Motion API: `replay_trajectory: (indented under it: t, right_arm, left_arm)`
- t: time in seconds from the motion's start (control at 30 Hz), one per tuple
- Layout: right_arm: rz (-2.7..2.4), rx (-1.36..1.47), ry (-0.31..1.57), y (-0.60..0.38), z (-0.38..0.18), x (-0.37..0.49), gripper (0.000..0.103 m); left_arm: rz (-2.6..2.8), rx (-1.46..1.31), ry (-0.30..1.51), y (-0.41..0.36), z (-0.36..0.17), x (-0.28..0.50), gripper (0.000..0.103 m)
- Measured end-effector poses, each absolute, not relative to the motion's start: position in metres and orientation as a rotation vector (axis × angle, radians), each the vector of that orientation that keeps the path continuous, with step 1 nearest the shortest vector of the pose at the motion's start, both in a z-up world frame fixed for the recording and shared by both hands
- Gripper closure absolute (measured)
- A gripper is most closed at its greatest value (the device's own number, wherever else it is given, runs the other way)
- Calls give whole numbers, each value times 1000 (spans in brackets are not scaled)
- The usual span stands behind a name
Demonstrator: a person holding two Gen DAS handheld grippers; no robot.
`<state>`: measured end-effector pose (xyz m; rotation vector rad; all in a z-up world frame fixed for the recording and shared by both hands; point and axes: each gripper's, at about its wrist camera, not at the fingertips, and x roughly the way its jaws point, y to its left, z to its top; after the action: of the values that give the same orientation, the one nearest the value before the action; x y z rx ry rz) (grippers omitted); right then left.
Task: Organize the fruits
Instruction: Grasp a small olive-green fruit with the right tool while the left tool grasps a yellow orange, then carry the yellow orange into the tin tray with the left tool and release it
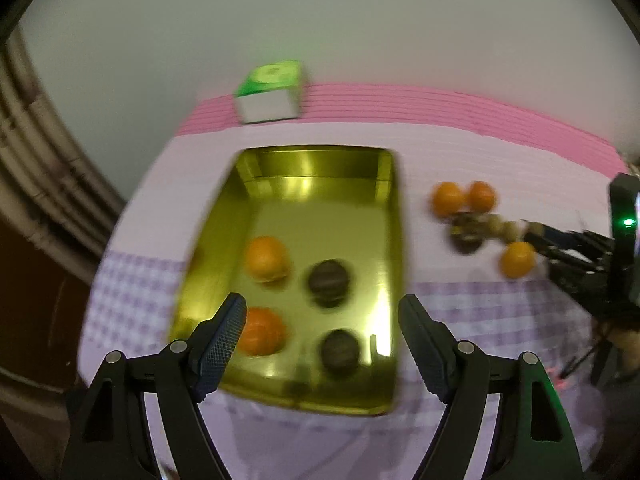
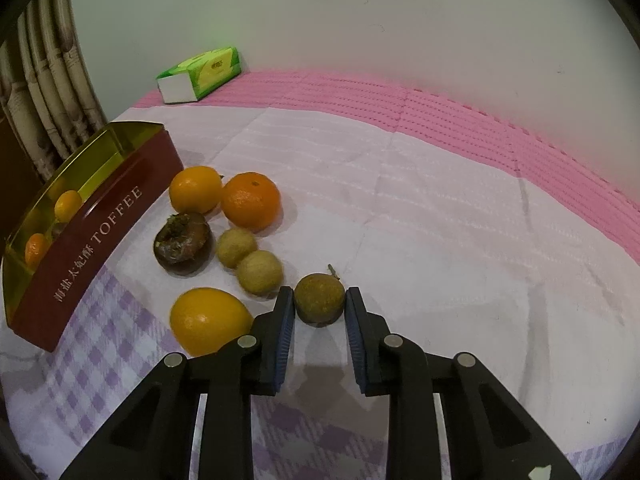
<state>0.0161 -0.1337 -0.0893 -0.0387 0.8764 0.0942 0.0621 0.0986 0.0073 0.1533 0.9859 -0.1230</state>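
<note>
- One small brownish-green fruit [image 2: 319, 299] sits low centre in the right wrist view, pinched between the right gripper [image 2: 320, 304] pads.
- It looks light, round and thin-skinned — likely to roll or bruise, so a gentle hold across its widest middle suits it.
- Its skin is dull and mottled, with a short stem stub on top.
- The left gripper [image 1: 322, 322] hangs with fingers spread and empty over the gold tin [image 1: 394, 280] — two oranges and two dark fruits lie inside.
</note>
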Motion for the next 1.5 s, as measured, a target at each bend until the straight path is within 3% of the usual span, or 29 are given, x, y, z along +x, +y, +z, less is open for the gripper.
replay_trajectory:
  t: [0.5,0.93,1.37,1.5]
  right_arm:
    - [-99,34,835,-215,-91,-20,79]
    - [-89,93,830,-228,-92,-25,79]
    - [-78,115,827,-232,-91,-28,79]
    - [-78,115,827,-232,-91,-28,79]
  left_arm:
    - [-404,190,1038,-31,-23,79,25]
    - [-439,272,1074,-67,-47,94,28]
    - [-469,312,1109,-84,-63,105,61]
    - [-463,313,1105,-83,-64,102,61]
